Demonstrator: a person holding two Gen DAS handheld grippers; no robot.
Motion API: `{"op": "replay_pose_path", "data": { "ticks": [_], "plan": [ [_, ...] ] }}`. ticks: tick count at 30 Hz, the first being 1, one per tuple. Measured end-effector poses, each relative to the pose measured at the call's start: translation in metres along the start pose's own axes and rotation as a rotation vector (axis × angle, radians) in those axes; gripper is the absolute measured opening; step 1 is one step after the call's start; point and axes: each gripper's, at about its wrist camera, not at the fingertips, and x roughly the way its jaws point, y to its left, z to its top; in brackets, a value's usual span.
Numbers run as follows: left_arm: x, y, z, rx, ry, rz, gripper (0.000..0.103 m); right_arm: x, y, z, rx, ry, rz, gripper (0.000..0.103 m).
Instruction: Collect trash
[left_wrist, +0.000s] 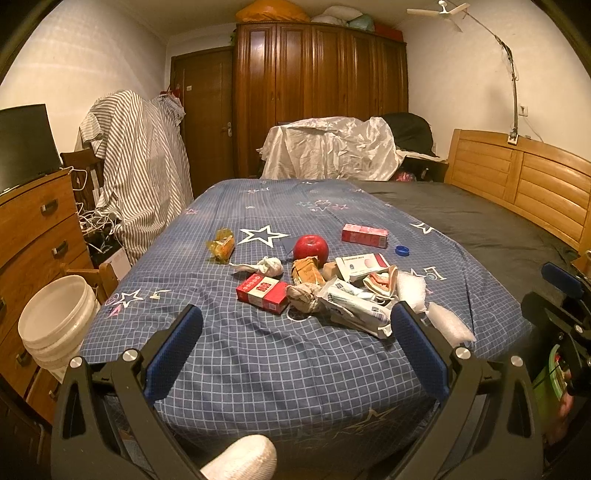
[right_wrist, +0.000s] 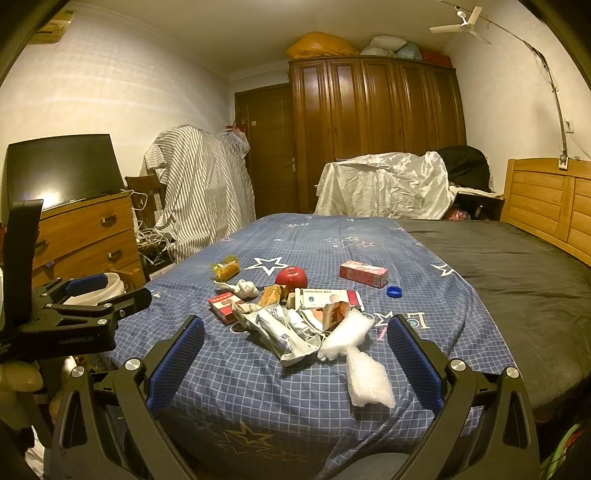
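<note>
Both grippers, left (left_wrist: 295, 350) and right (right_wrist: 295, 354), are hovering with jaws apart off the bed's (left_wrist: 258, 369) near edge. Trash pile (left_wrist: 332, 288) is lying mid-bed; 1 bubble-wrap strip (right_wrist: 369, 380) is pointing lengthwise toward that edge.

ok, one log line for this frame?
phase: pre-grasp | left claw: open, empty | right claw: open, empty | trash: on blue checked bedsheet | white plastic bucket: beside bed
</note>
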Motion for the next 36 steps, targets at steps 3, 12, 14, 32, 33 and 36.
{"op": "replay_pose_path", "data": {
  "ticks": [3,12,14,32,33,36],
  "plan": [
    [0.000,0.001,0.000,0.000,0.002,-0.001,0.098,0.001,0.000,0.000,-0.001,0.000,0.000,0.099],
    [0.003,0.002,0.002,-0.002,0.016,-0.003,0.098,0.002,0.002,0.000,-0.002,0.003,0.002,0.099],
    [0.007,0.004,0.002,-0.005,0.033,-0.010,0.098,0.003,0.004,-0.001,-0.002,0.007,0.002,0.099],
    [0.126,0.015,-0.033,-0.047,0.410,-0.100,0.098,0.117,-0.084,-0.054,0.092,0.340,0.025,0.098],
    [0.131,0.006,-0.032,-0.040,0.425,-0.132,0.098,0.128,-0.087,-0.059,0.091,0.359,0.023,0.098],
    [0.148,-0.018,-0.028,-0.055,0.459,-0.204,0.098,0.157,-0.096,-0.069,0.093,0.426,0.022,0.096]
  ]
}}
